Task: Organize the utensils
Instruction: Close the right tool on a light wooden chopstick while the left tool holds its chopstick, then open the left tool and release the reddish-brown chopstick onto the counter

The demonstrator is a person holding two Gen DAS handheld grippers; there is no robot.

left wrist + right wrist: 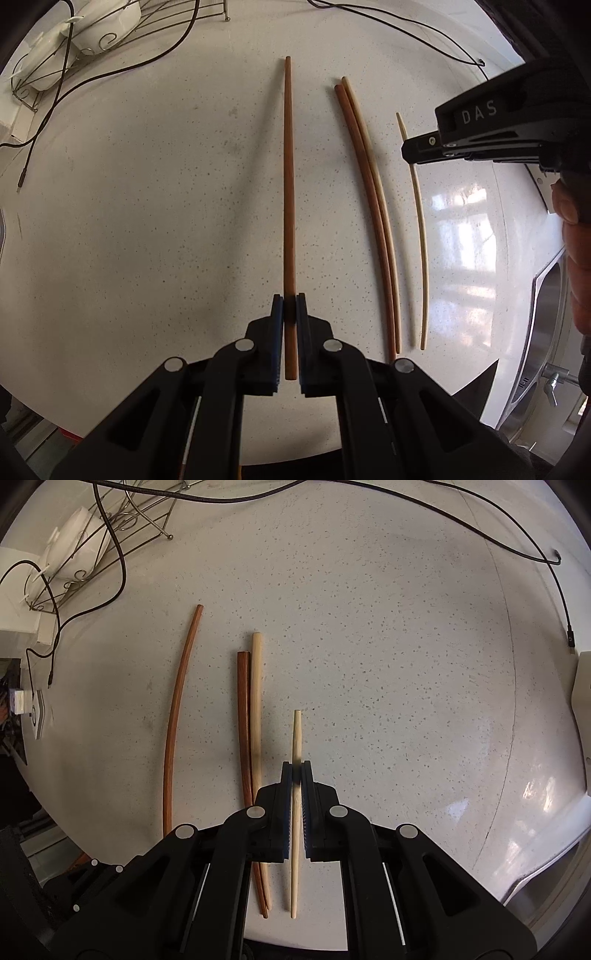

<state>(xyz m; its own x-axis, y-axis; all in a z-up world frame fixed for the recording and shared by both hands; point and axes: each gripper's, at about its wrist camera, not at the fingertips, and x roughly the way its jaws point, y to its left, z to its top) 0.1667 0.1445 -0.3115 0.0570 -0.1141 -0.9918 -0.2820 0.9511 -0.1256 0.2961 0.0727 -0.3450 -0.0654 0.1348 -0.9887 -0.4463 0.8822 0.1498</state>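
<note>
My left gripper [290, 306] is shut on a dark brown chopstick [289, 184], which runs straight away from me between the blue pads. To its right, a brown chopstick [364, 206] and a pale one [373, 177] lie side by side on the speckled white counter [147, 221]. Further right, my right gripper [408, 149] pinches a thin pale chopstick [421, 229]. In the right wrist view this gripper [296, 771] is shut on that pale chopstick [295, 734]. The loose pair [249, 709] lies to its left, with the held brown chopstick [177, 709] beyond.
A wire rack with white bowls [74, 37] stands at the far left corner, and dark cables [110, 74] trail over the counter. A steel sink [546, 332] borders the counter on the right. A person's hand [576, 258] grips the right tool.
</note>
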